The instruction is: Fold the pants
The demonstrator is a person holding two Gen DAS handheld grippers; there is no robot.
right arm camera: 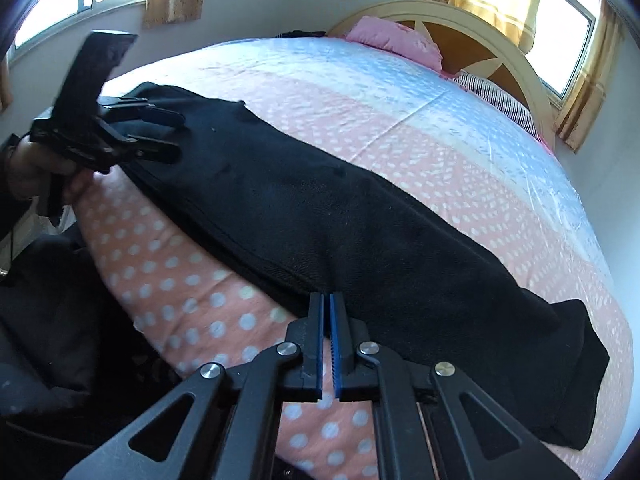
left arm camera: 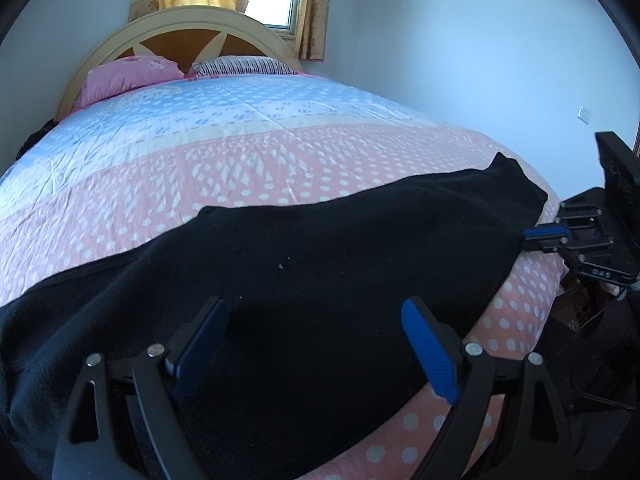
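Black pants (left arm camera: pixel 320 248) lie stretched lengthwise along the near side of the bed, on a pink dotted cover (left arm camera: pixel 248 168). My left gripper (left arm camera: pixel 316 324) hovers open over one end of them, with only cloth below its blue pads (left arm camera: pixel 430 354). In the right wrist view the pants (right arm camera: pixel 320 208) run from upper left to the cuffs at lower right. My right gripper (right arm camera: pixel 329 300) is shut on their near edge around mid-length. The left gripper (right arm camera: pixel 176 134) shows open at the far left end, held by a hand (right arm camera: pixel 28 168). The right gripper (left arm camera: pixel 538 238) also shows pinching the pants' edge.
A pink pillow (left arm camera: pixel 128 76) and a striped pillow (left arm camera: pixel 244 66) lie against the cream headboard (left arm camera: pixel 200 24). Curtained windows (right arm camera: pixel 568 36) stand behind the bed and a white wall (left arm camera: pixel 460 60) runs along its far side. Dark clothing (right arm camera: pixel 52 300) sits below the bed edge.
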